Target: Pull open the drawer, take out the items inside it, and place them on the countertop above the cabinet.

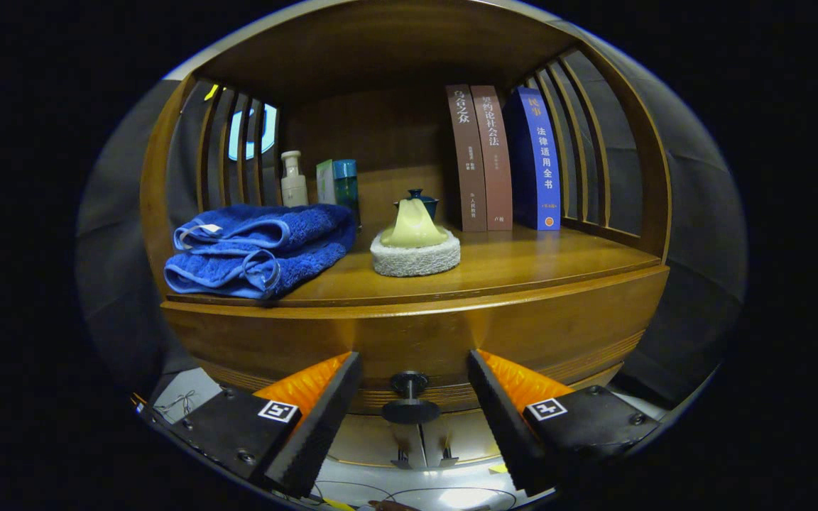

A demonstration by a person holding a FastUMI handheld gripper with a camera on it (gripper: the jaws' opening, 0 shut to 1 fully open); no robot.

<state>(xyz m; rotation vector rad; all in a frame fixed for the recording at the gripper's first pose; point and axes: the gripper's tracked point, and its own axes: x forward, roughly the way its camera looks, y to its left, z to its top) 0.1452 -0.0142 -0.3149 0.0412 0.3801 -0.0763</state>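
A wooden cabinet fills the scene, with a drawer front [409, 333] below its countertop [522, 266]. A small dark round knob [409, 396] sticks out from the drawer front. My gripper [412, 376] is open, its two fingers standing either side of the knob with clear gaps, not touching it. The drawer looks closed, and whatever is inside it is hidden.
On the countertop lie a folded blue towel [260, 248], a round grey sponge with a pale yellow piece on top [416, 248], a dark small pot [420, 199] behind it, a pump bottle [294, 181], a teal box [339, 183] and three upright books [501, 160]. Slatted sides enclose the shelf.
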